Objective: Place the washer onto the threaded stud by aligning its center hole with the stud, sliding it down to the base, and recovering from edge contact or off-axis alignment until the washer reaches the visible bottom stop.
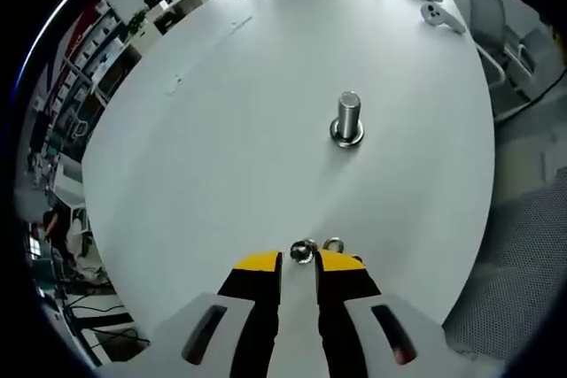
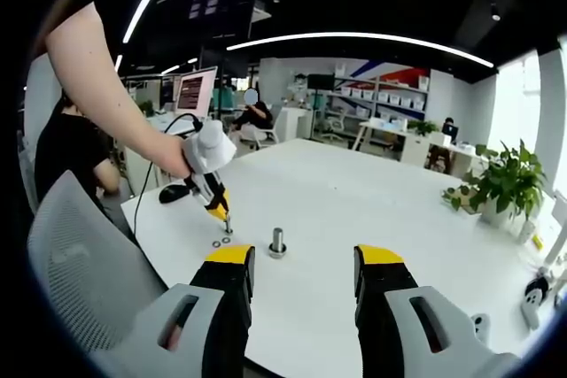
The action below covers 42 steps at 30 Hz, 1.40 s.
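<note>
Washer (image 1: 303,251) sits pinched between the left gripper (image 1: 300,265) jaws, low centre of the left gripper view, a spare washer (image 1: 334,243) beside it. Looks like pickup stage; next, carry it over the threaded stud (image 1: 347,118). Right gripper (image 2: 303,265) hangs wide open, empty.

Stud: upright steel threaded stud (image 1: 347,118) on round white table (image 1: 221,148), twelve o'clock of left gripper (image 1: 299,262).
Washers: small metal washers (image 1: 333,243) at gripper tips.
</note>
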Motion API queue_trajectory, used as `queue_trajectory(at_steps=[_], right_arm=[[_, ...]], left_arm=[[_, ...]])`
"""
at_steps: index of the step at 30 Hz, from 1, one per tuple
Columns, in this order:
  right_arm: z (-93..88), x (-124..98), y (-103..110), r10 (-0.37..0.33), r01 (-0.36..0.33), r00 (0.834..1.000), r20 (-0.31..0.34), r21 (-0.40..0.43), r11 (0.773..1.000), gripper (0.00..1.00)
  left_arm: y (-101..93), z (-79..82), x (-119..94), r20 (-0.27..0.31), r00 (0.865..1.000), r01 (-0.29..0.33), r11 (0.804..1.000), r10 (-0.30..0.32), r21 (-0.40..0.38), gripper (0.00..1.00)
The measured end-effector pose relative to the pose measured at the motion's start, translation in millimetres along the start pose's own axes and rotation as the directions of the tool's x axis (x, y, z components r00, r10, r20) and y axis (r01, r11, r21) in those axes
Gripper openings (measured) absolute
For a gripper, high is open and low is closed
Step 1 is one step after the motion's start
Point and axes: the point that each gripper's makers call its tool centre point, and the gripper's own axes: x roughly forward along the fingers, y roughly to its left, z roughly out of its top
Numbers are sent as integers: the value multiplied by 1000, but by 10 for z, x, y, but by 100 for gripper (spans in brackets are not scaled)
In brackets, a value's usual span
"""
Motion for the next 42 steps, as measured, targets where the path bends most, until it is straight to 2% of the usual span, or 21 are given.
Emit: queue_trajectory(at_steps=[19, 31, 42], right_arm=[[-4, -1, 11, 5, -5, 1000, -2, -3, 1000, 46], [-7, 5, 24, 10, -10, 1000, -6, -10, 1000, 46], [-6, 3, 15, 6, -6, 1000, -4, -10, 1000, 46]], left_arm=[[-31, -178, 15, -2, 1000, -1, 996, 1, -92, 13], [-165, -315, 66, 14, 1000, 19, 976, -16, -218, 14], [-273, -339, 142, 10, 999, 36, 965, -34, -259, 16]])
